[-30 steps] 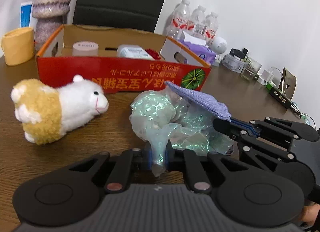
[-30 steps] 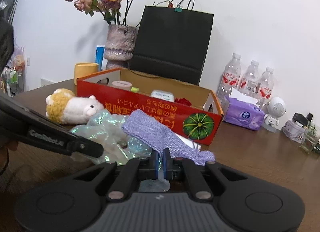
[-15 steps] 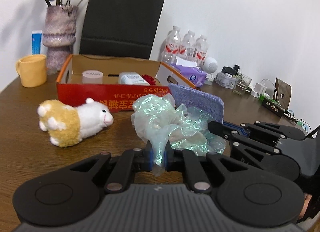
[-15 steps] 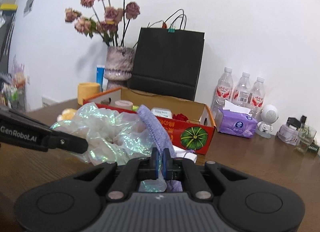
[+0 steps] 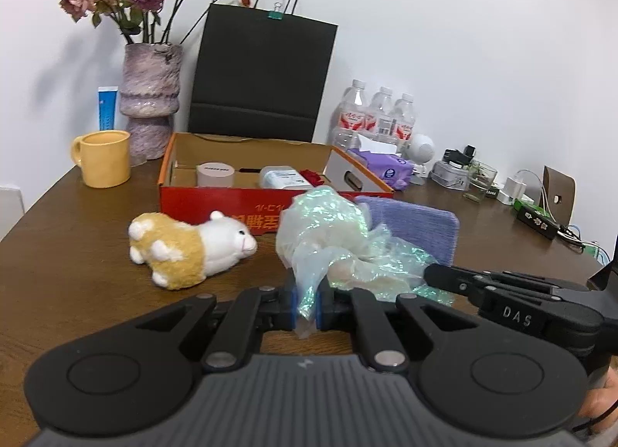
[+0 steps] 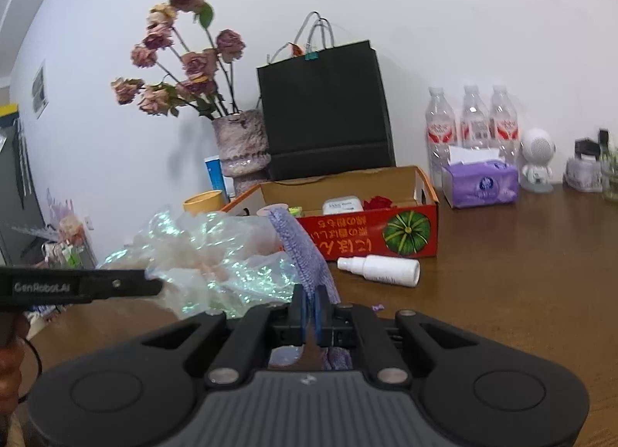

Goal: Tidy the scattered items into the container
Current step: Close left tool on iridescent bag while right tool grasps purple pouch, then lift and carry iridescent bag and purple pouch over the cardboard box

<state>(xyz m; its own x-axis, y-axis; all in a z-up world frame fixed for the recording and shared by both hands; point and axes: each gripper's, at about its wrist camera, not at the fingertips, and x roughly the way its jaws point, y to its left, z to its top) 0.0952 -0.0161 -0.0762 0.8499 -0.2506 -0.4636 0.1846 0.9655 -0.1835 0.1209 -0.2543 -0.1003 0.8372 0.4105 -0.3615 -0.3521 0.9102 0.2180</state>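
Observation:
My left gripper (image 5: 307, 306) is shut on a crumpled iridescent plastic bag (image 5: 328, 242), which hangs above the wooden table (image 5: 69, 254). A purple knitted cloth (image 6: 305, 254) stands on edge beside the bag, with my right gripper (image 6: 311, 310) shut on its lower end. In the left wrist view the cloth (image 5: 417, 227) shows behind the bag, and the right gripper (image 5: 428, 273) reaches in from the right. The left gripper (image 6: 154, 286) enters the right wrist view from the left. The open red cardboard box (image 5: 216, 204) lies behind, holding a round tin (image 5: 215, 175), a white case and a red item.
A plush sheep (image 5: 185, 246) lies left of the bag. A white spray bottle (image 6: 380, 269) lies in front of the box. A yellow mug (image 5: 102, 157), a vase of dried roses (image 5: 150, 99), a black paper bag (image 5: 262, 76), water bottles (image 5: 380, 115) and a tissue pack (image 6: 479, 184) stand behind.
Both grippers have lifted the bag and the cloth off the table and drawn back from the box. The cloth has turned from lying flat to standing on edge.

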